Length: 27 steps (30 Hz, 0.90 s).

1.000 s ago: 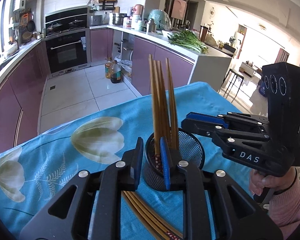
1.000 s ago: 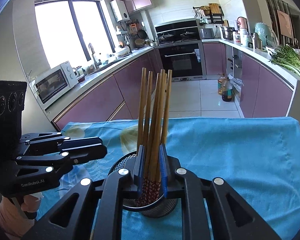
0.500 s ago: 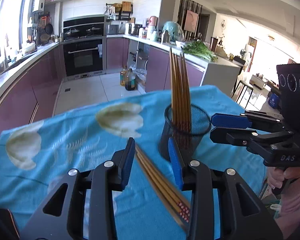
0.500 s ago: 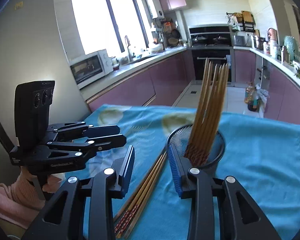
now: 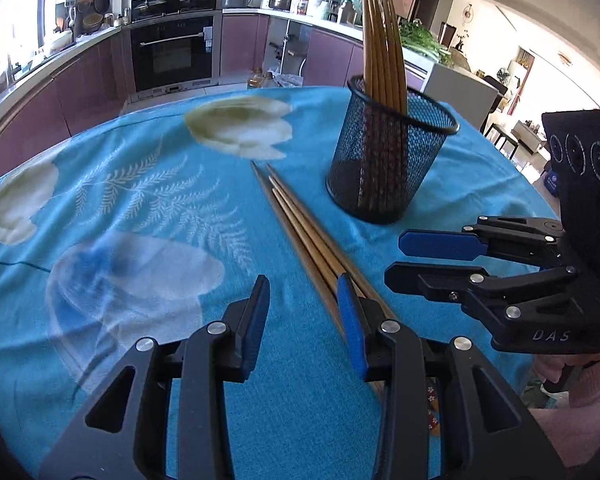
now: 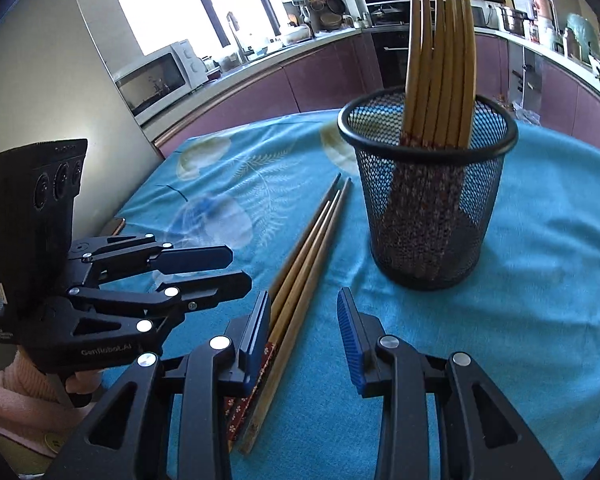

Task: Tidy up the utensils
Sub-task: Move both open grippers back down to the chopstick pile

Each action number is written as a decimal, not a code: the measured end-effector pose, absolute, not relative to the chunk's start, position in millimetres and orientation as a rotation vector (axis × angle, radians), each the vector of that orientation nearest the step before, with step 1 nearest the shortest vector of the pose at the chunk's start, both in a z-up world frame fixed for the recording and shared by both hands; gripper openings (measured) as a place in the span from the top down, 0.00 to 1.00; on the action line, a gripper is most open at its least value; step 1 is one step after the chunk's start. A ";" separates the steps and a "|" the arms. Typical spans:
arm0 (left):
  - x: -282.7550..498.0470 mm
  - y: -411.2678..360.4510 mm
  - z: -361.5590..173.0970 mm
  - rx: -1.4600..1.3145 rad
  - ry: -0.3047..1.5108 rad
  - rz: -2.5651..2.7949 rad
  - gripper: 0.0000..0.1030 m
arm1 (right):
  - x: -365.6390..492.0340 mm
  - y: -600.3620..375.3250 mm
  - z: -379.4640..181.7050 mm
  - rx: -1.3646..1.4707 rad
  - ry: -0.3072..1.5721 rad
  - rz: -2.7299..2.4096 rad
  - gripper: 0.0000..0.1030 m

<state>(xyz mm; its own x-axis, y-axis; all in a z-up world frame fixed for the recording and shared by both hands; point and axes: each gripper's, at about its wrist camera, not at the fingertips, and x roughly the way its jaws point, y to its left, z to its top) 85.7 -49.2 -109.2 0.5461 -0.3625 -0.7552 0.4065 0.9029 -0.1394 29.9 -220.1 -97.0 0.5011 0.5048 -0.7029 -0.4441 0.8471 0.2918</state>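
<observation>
Both my left gripper (image 5: 304, 300) and right gripper (image 6: 304, 312) are released, jaws just opened, nothing between them. The loose chopsticks (image 6: 300, 276) lie on the table (image 5: 140, 200) at 7 o'clock from the mesh cup (image 6: 428, 200). Closing off-centre could scatter the chopsticks or grab only some.

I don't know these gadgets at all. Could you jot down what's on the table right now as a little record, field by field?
surface: blue flowered tablecloth
container: black mesh cup, upright
in the cup: bundle of chopsticks, standing tips up
loose items: chopsticks lying flat beside the cup
left gripper: open, holds nothing, low over the loose chopsticks
right gripper: open, holds nothing
</observation>
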 end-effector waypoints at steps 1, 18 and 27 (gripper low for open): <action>86.5 -50.9 -111.0 0.057 0.887 -0.458 0.66 | 29.8 -220.9 -97.8 0.077 0.877 0.571 0.68; 96.2 -66.2 -125.9 0.101 0.911 -0.431 0.68 | 33.0 -226.6 -105.1 0.087 0.894 0.549 0.68; 97.1 -64.4 -127.8 0.088 0.925 -0.416 0.69 | 37.4 -218.0 -107.8 0.069 0.903 0.544 0.68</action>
<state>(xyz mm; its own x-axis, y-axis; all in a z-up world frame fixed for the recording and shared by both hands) 97.1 -64.4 -127.8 0.5283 -0.3107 -0.7902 0.3854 0.9170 -0.1029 37.4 -218.0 -107.8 0.4945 0.4764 -0.7270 -0.4200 0.8632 0.2800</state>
